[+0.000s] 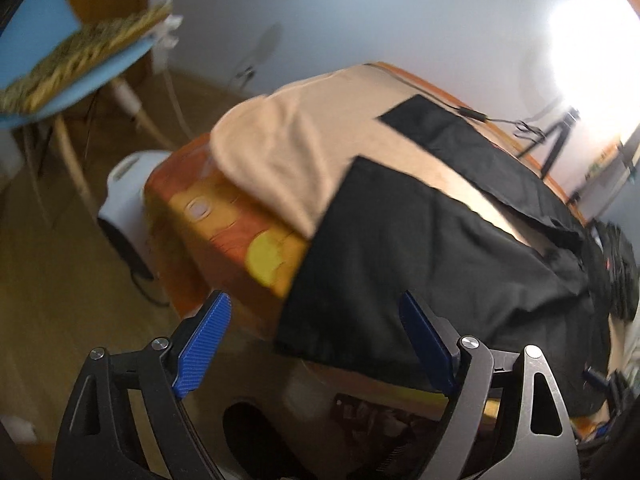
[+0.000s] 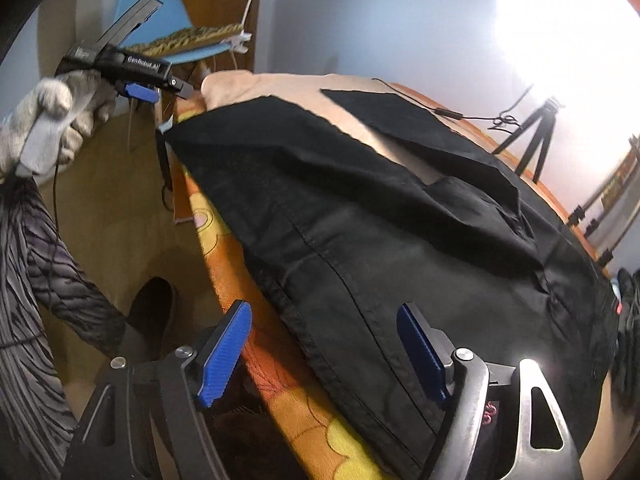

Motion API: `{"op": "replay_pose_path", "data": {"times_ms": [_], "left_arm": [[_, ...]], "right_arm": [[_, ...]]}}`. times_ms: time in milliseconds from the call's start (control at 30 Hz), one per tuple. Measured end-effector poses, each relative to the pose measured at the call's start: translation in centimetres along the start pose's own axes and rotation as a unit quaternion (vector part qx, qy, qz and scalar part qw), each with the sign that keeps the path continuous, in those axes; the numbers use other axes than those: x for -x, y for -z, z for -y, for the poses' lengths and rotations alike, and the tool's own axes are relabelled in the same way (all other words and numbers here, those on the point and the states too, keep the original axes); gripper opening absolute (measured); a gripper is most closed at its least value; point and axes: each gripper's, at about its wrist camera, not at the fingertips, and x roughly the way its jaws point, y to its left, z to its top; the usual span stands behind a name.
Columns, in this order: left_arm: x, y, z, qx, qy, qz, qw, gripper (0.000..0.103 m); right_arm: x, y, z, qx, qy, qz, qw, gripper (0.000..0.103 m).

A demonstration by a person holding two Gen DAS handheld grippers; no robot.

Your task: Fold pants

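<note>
Black pants (image 1: 440,248) lie spread on a surface with an orange patterned cover (image 1: 224,232) and a beige cloth (image 1: 288,140). Their two legs run towards the far side, and one leg end hangs over the near edge. My left gripper (image 1: 314,304) hovers open above that hanging leg end, with nothing pressed between its blue pads. In the right wrist view the pants (image 2: 360,220) fill the middle. My right gripper (image 2: 323,312) is open over their seamed near edge, pads apart from the fabric. The left gripper (image 2: 168,92) shows at the upper left, held by a gloved hand (image 2: 60,112).
A blue chair (image 1: 60,60) with a woven cushion stands on the wooden floor at the left, and a white appliance (image 1: 128,188) sits beside the surface. A small tripod (image 2: 536,140) and a thin cable (image 2: 440,110) lie at the far edge. The person's padded sleeve (image 2: 40,280) and shoe (image 2: 156,304) are below.
</note>
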Motion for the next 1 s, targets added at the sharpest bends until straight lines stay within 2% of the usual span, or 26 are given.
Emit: {"op": "replay_pose_path", "data": {"times_ms": [100, 200, 333, 500, 633, 833, 867, 1000], "left_arm": [[-0.8, 0.1, -1.4, 0.027, 0.010, -0.015, 0.9995, 0.086], [-1.6, 0.3, -1.7, 0.034, 0.011, -0.027, 0.9990, 0.086], [-2.4, 0.3, -2.1, 0.044, 0.021, -0.041, 0.9980, 0.086], [-3.3, 0.9, -2.7, 0.061, 0.033, -0.066, 0.9954, 0.086], [-3.7, 1.5, -3.5, 0.087, 0.044, -0.082, 0.9919, 0.086], [-3.9, 1.9, -3.4, 0.105, 0.064, -0.087, 0.9887, 0.086], [-3.8, 1.9, -3.3, 0.108, 0.070, -0.086, 0.9880, 0.083], [-3.8, 1.9, -2.6, 0.111, 0.089, -0.084, 0.9863, 0.048]], "right_arm": [[-0.7, -0.3, -0.4, 0.005, 0.004, -0.006, 1.000, 0.068], [-1.1, -0.4, -0.4, 0.004, 0.008, -0.012, 1.000, 0.057], [-1.7, -0.6, 0.0, 0.000, -0.007, -0.025, 1.000, 0.040], [-1.2, -0.7, 0.3, -0.014, -0.027, -0.020, 0.999, 0.029], [-0.3, -1.0, 0.8, -0.030, -0.035, -0.002, 0.999, 0.020], [0.3, -1.3, 0.4, -0.019, -0.019, 0.011, 1.000, 0.018], [0.2, -1.4, 0.4, -0.019, -0.019, 0.010, 1.000, 0.018], [0.3, -1.3, 0.3, -0.020, -0.016, 0.013, 1.000, 0.018]]}}
